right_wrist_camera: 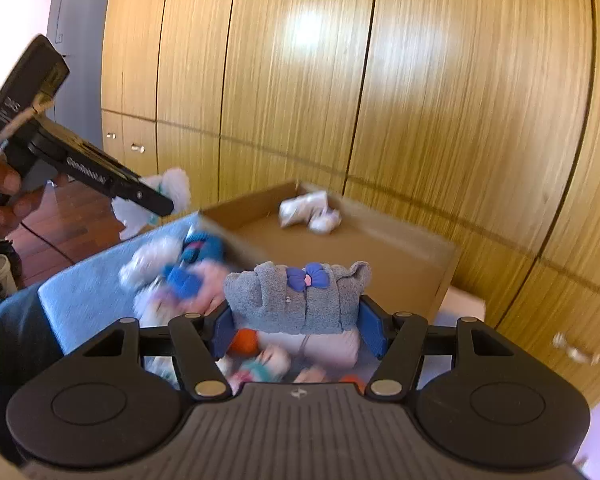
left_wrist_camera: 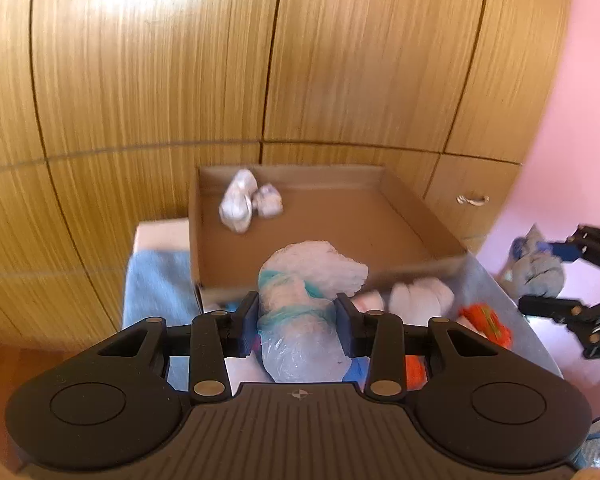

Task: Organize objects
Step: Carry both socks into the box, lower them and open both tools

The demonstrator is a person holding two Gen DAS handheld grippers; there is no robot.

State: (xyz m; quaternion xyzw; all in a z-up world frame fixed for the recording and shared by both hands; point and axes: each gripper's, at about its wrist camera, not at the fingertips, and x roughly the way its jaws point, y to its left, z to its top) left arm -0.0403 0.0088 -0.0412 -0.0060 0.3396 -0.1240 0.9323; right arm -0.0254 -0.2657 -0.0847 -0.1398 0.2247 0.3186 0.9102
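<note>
left gripper point(left_wrist_camera: 297, 322) clamped on white sock bundle point(left_wrist_camera: 300, 300), right gripper point(right_wrist_camera: 298, 330) clamped on grey sock bundle point(right_wrist_camera: 300, 300), cardboard box point(left_wrist_camera: 416, 216) beyond

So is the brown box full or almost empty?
Almost empty. The cardboard box holds only two white sock bundles in its far corner; the rest of its floor is bare.

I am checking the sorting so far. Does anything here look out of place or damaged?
Nothing looks damaged or spilled. The cardboard box holds only two white bundles in a far corner, while a loose pile of socks lies on the blue towel in no order.
</note>
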